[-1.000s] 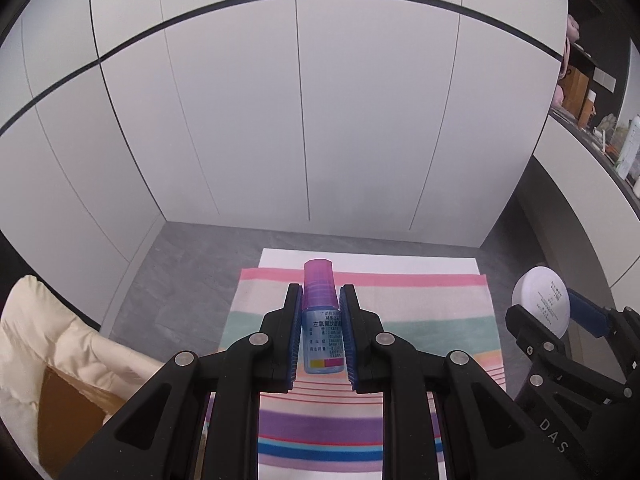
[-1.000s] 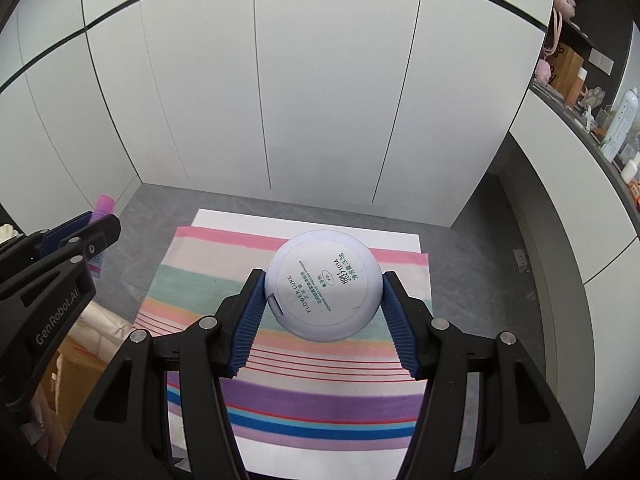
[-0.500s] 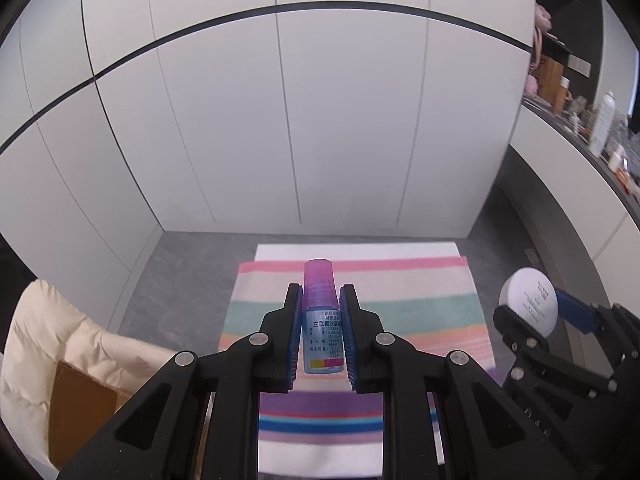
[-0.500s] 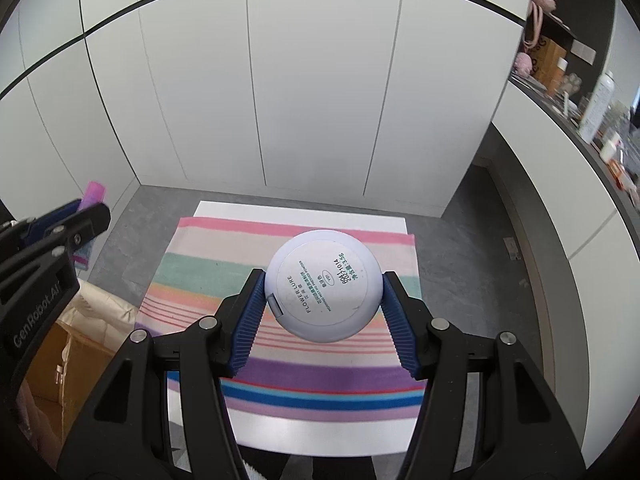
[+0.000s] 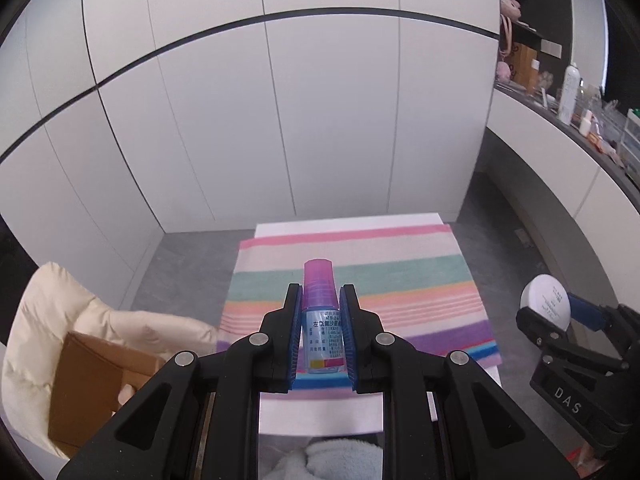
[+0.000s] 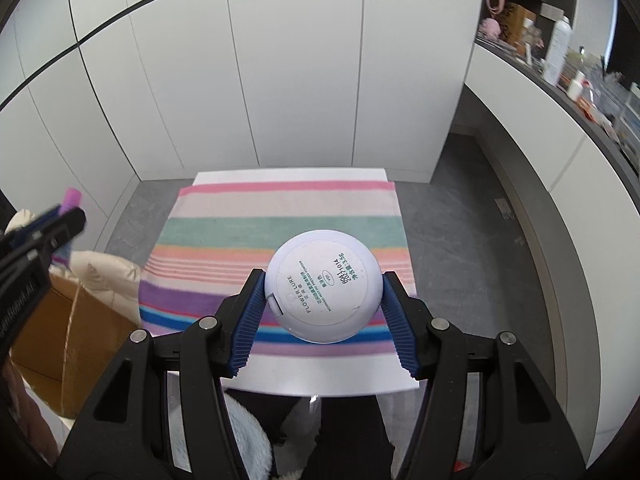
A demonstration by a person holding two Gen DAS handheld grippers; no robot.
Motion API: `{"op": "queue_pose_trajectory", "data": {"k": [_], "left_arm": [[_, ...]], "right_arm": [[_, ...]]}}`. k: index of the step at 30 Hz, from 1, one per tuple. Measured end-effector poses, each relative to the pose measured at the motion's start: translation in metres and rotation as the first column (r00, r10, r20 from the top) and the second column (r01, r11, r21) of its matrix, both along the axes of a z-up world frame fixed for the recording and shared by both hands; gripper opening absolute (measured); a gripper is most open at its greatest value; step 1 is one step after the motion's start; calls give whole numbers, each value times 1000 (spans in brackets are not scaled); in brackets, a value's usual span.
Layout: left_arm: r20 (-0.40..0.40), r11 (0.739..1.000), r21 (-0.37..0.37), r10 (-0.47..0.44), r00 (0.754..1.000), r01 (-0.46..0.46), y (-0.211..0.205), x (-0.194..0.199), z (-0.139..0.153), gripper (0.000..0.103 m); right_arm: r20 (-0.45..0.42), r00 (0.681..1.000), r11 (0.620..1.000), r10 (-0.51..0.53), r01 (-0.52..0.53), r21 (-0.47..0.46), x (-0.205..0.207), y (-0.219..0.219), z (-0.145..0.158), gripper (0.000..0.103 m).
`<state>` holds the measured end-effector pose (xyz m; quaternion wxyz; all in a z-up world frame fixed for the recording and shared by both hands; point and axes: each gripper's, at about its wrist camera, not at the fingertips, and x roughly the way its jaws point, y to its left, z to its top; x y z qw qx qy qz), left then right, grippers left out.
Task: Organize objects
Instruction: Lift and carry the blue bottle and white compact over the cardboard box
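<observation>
Bottle with a purple cap is sitting clenched between my left gripper pads, its long axis running straight out along my fingers, cap end pointing away past my fingertips, printed label facing my left camera. Only that view is showing the label; my right camera is catching just the purple cap poking beyond the blurred left fingers. My right gripper is grasping a round white compact by its rim, the flat printed face turned up toward the camera; from the left view it is showing edge-on at the far right. Beyond both sets of fingers a striped towel is lying on a white table. Left of my fingers a cardboard box is sitting against a cream cushion.
</observation>
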<state>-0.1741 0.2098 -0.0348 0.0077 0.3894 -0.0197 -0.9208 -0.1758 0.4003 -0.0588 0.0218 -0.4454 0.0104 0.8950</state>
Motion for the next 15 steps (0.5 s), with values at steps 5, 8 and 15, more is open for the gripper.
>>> {"op": "queue_pose_trajectory", "data": {"k": [5,8,15], "left_arm": [[-2,1000,20,-14,1000,14,-4,19,-3,19],[-7,1000,20,-13,1000,13,-7,22,-3,19],[5,999,27,31,1000,-31,-33,20,-9,19]], "right_arm": [[-5,1000,1000,-24,24,4,36,4,-12,60],[5,1000,1000,-28,28,2,44,4,-18,60],[24,1000,1000,-6,6,-9,37,-8,-24,60]]}}
